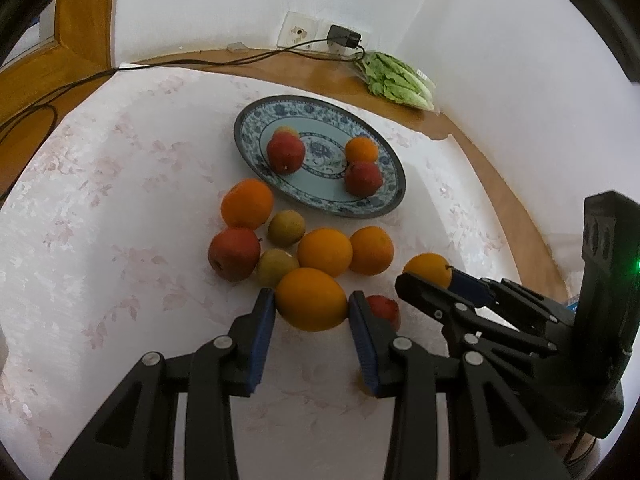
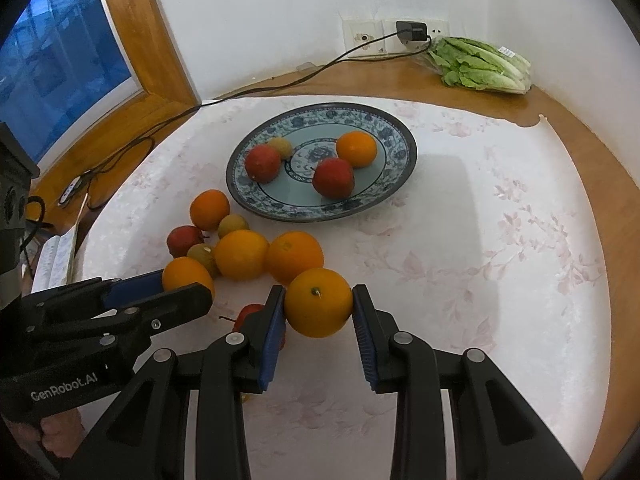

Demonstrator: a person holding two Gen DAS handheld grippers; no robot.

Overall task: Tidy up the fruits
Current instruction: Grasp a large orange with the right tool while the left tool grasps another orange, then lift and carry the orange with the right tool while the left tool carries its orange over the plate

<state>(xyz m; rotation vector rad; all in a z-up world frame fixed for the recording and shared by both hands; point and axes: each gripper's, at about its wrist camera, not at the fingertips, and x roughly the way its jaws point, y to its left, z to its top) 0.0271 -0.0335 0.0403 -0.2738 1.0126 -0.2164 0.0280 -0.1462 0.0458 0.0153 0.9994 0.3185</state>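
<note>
A blue patterned plate (image 1: 384, 204) (image 2: 400, 184) holds two red apples, an orange and a small yellowish fruit. In front of it a cluster of oranges, a red apple (image 1: 233, 254) and small greenish fruits (image 1: 286, 227) lies on the cloth. My left gripper (image 1: 312, 308) is shut on an orange (image 1: 311, 299), which also shows in the right wrist view (image 2: 185, 276). My right gripper (image 2: 319, 306) is shut on another orange (image 2: 318, 303), which the left wrist view (image 1: 428, 269) shows too. A red apple (image 1: 384, 307) (image 2: 246, 314) lies between the grippers, partly hidden.
A white floral cloth (image 2: 480, 260) covers a wooden table. Bagged lettuce (image 1: 400, 80) (image 2: 480, 65) lies at the back right by the wall. A charger and cable (image 2: 412, 32) run from the wall socket along the back left. A window frame (image 2: 132, 28) stands left.
</note>
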